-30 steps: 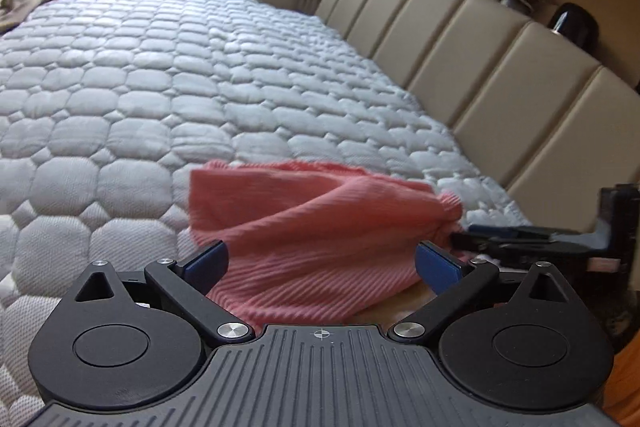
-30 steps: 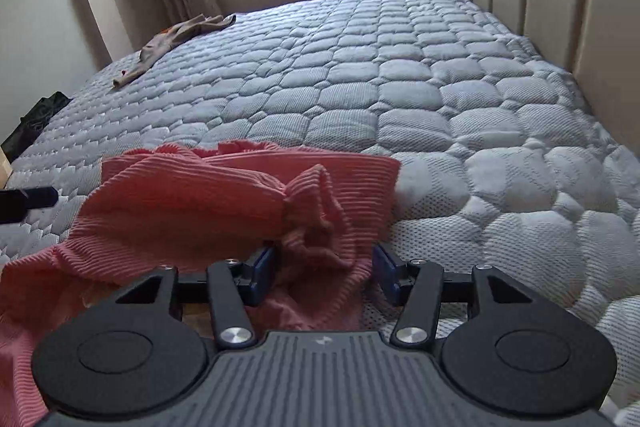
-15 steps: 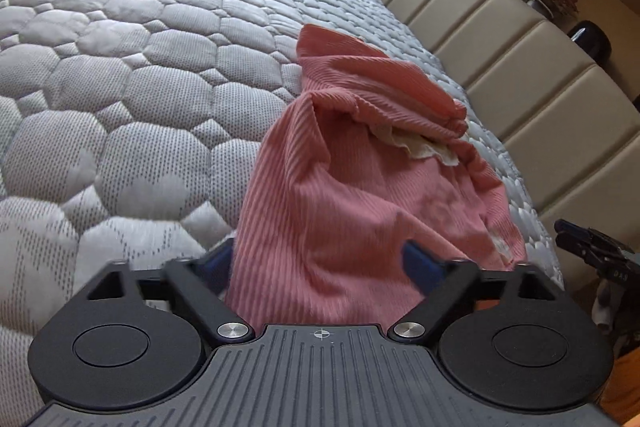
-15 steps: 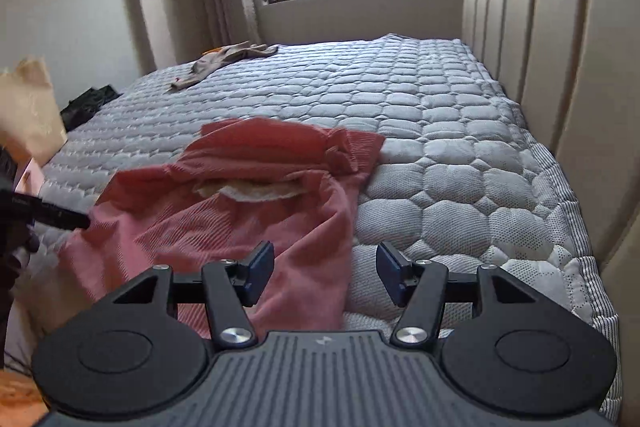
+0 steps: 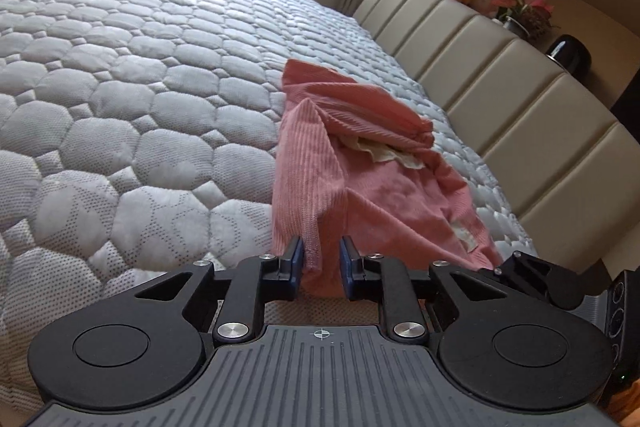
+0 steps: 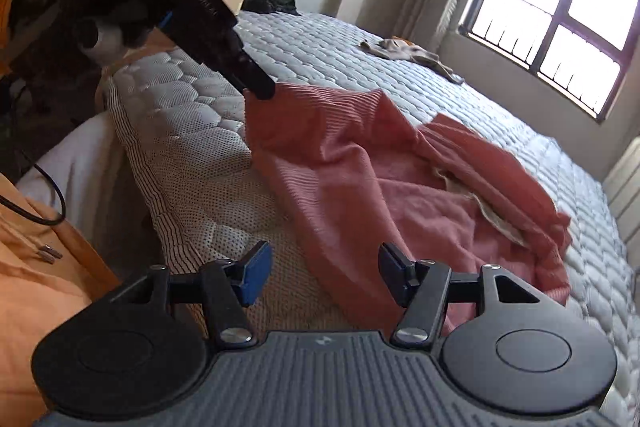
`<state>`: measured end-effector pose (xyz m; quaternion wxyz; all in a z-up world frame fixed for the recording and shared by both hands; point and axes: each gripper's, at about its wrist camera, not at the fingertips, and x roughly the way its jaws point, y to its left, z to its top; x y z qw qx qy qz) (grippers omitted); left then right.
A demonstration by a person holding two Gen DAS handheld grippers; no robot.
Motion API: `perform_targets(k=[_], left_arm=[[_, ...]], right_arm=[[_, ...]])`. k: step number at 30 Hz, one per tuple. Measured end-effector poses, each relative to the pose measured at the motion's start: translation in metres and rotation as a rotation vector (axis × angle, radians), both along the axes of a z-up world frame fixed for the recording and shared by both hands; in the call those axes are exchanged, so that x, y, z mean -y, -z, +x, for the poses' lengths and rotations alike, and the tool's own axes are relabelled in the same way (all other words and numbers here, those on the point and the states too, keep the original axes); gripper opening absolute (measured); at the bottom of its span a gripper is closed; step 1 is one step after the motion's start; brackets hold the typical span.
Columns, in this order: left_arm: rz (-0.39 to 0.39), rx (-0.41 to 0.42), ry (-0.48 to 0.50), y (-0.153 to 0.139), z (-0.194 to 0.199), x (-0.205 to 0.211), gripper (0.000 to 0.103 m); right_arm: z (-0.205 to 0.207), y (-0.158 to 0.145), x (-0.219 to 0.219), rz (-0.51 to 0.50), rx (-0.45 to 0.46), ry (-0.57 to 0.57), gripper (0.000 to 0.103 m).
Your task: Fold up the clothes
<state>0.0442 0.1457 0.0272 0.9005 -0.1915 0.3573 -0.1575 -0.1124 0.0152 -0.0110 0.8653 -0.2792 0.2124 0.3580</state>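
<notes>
My left gripper (image 5: pixel 320 265) tilts down over the near edge of the grey quilted mattress (image 5: pixel 120 107). Its jaws have just been closing on a hem fold of the ribbed salmon-pink garment (image 5: pixel 360 163), with a slim gap still showing. My right gripper (image 6: pixel 322 273), rolled sideways, hangs open and empty over the garment's near edge at the mattress corner. The hem beneath it is hidden.
</notes>
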Motion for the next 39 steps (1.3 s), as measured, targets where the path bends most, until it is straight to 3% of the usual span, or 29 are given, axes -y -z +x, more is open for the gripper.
perform_targets(k=[2, 3, 4, 6, 9, 11, 13, 15, 17, 19, 21, 23, 28, 30, 32, 36, 39], left_arm=[[0.003, -0.002, -0.026, 0.001, -0.005, -0.007, 0.034], [0.005, 0.005, -0.031, 0.000, -0.007, -0.011, 0.045], [0.009, 0.016, -0.032, -0.001, -0.010, -0.015, 0.049], [0.012, 0.035, -0.037, -0.003, -0.013, -0.021, 0.060], [0.005, 0.052, -0.050, -0.007, -0.009, -0.027, 0.066], [0.001, 0.062, -0.047, -0.010, 0.003, -0.026, 0.070], [-0.001, 0.076, -0.022, -0.014, 0.018, -0.018, 0.074], [-0.009, 0.089, 0.036, -0.018, 0.033, -0.004, 0.078], [-0.011, 0.081, 0.123, -0.014, 0.046, 0.014, 0.085], [0.037, 0.032, 0.186, -0.001, 0.058, 0.031, 0.089], [0.111, -0.053, 0.192, 0.020, 0.068, 0.038, 0.089], [0.162, -0.126, 0.167, 0.036, 0.074, 0.032, 0.086], [0.033, -0.051, 0.196, 0.002, 0.080, 0.004, 0.094], [0.001, 0.012, 0.207, -0.019, 0.093, 0.003, 0.094], [-0.019, 0.035, 0.190, -0.034, 0.120, 0.012, 0.094], [0.012, 0.010, 0.171, -0.039, 0.193, 0.038, 0.091], [-0.015, -0.099, 0.153, -0.017, 0.246, 0.044, 0.087]], right_arm=[[0.006, 0.007, -0.017, -0.032, 0.023, -0.011, 0.055], [0.012, 0.007, -0.018, -0.024, 0.004, -0.006, 0.043], [0.019, 0.006, -0.020, -0.016, -0.014, 0.000, 0.035], [0.032, -0.005, -0.013, 0.050, -0.048, 0.034, 0.010], [0.048, -0.026, 0.003, 0.181, -0.111, 0.085, 0.004], [0.049, -0.029, 0.010, 0.238, -0.236, 0.035, 0.004], [0.049, -0.030, 0.014, 0.280, -0.352, -0.018, 0.004], [0.040, -0.019, 0.011, 0.250, -0.413, -0.069, 0.004], [0.034, -0.017, 0.017, 0.235, -0.404, -0.083, 0.007], [0.037, -0.024, 0.035, 0.271, -0.392, -0.044, 0.015], [0.049, -0.034, 0.063, 0.310, -0.355, 0.042, 0.034], [0.065, -0.041, 0.094, 0.339, -0.319, 0.153, 0.041], [0.121, -0.051, 0.169, 0.449, -0.299, 0.422, 0.052], [0.151, -0.052, 0.188, 0.521, -0.317, 0.488, 0.059], [0.183, -0.048, 0.196, 0.576, -0.337, 0.529, 0.059], [0.241, -0.041, 0.183, 0.568, -0.341, 0.564, 0.059], [0.278, -0.037, 0.166, 0.511, -0.313, 0.587, 0.059]])
